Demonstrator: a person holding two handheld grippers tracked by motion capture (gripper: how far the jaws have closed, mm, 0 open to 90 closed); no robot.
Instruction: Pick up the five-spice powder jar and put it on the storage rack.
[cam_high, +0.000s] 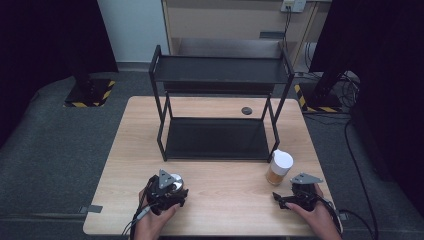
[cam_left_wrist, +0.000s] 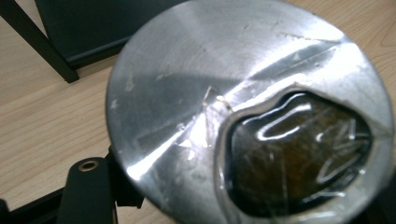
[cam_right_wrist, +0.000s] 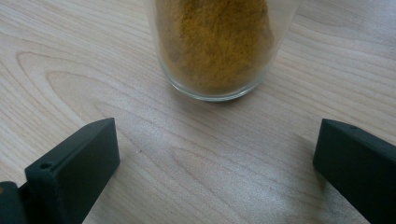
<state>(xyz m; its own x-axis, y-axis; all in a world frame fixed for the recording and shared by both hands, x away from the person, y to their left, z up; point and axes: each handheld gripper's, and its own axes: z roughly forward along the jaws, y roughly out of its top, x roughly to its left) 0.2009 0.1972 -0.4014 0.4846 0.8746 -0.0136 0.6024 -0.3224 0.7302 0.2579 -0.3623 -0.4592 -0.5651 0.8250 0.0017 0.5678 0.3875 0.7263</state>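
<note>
Currently my left gripper is clamping a metal tin near the table's front edge; my right gripper is gaping wide before the spice jar, risking toppling it.

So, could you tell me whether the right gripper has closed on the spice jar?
No, the right gripper has its jaws wide apart, short of the spice jar.

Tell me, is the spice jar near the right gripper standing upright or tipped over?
Upright. The spice jar stands on its base on the table, white cap on top; the right gripper view shows its round glass bottom flat on the wood.
</note>
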